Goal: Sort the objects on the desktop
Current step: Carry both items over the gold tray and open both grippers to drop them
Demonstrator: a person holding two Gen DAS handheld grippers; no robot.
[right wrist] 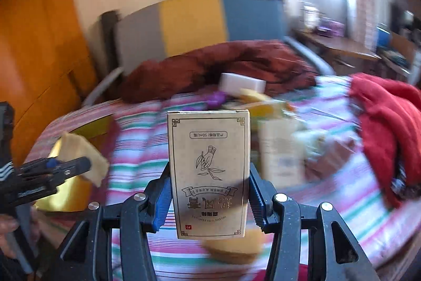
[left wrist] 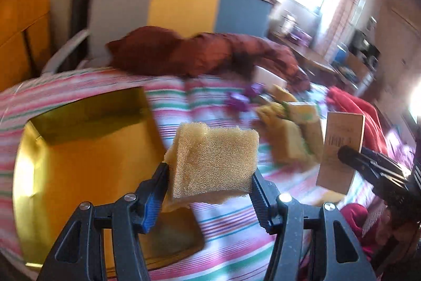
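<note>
My left gripper (left wrist: 210, 170) is shut on a yellow sponge (left wrist: 213, 162) and holds it in the air just right of a yellow box (left wrist: 86, 165) that lies open on the striped cloth. My right gripper (right wrist: 209, 175) is shut on a tan carton (right wrist: 209, 173) with a hand drawing, held upright above the cloth. In the left wrist view the carton (left wrist: 342, 149) and right gripper (left wrist: 373, 162) are at the right. In the right wrist view the sponge (right wrist: 84, 152) and left gripper (right wrist: 52, 170) are at the left, over the yellow box (right wrist: 63, 191).
A blurred pile of sponges and small boxes (left wrist: 289, 123) and purple items (left wrist: 242, 99) lies further back on the striped cloth (left wrist: 223, 228). A white box (right wrist: 242, 82), a dark red quilt (left wrist: 200, 54) and a red garment (right wrist: 389, 128) lie around. Another sponge (right wrist: 234, 246) lies below the carton.
</note>
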